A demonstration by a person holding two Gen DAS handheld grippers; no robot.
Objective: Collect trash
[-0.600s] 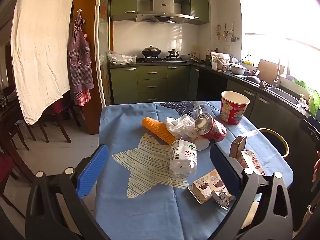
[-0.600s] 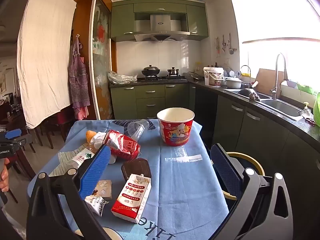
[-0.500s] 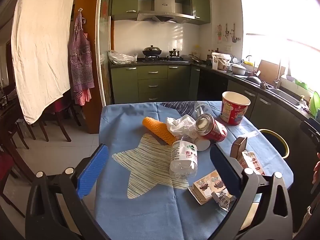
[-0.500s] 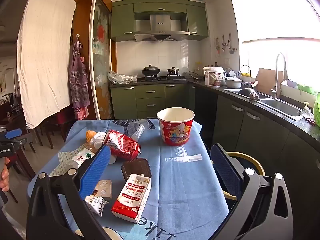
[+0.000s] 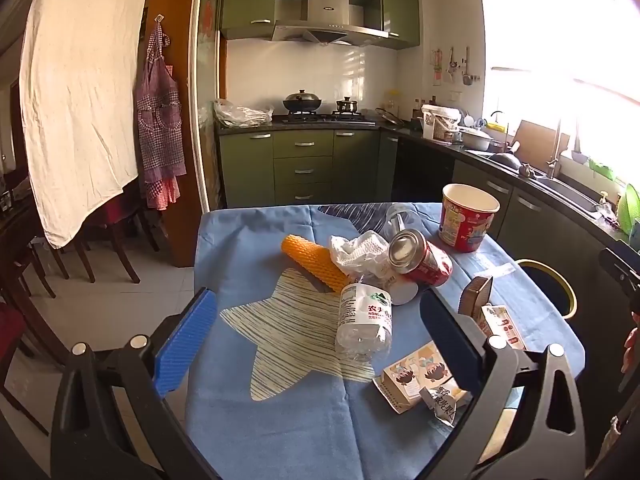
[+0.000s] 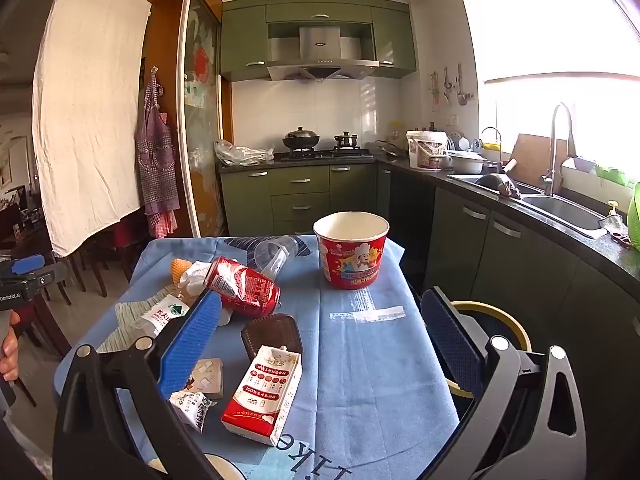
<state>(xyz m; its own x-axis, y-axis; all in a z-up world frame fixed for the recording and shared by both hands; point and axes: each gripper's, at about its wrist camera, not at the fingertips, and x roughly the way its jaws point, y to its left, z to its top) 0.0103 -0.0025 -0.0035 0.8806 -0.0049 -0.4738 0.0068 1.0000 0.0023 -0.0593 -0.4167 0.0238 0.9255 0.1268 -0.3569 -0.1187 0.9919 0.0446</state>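
Both claws, left gripper [image 5: 318, 330] and right gripper [image 6: 320, 338], gape wide, holding nothing. Crumpled tissue [image 5: 358, 252], dented red can [image 6: 242, 286] and clear ribbed bottle [image 5: 364, 322] litter the blue tablecloth [image 6: 372, 364].

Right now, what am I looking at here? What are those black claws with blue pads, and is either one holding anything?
Each claw is a hand-held two-finger gripper with a camera looking along its fingers, so each picture is one gripper's view. The left gripper and the right gripper both stand wide open, holding nothing. Below lies a table in a blue cloth strewn with trash: a plastic bottle, a dented red can, a red paper bowl, a red-and-white carton, an orange foam sleeve and crumpled paper. A yellow-rimmed bin waits beside the table.
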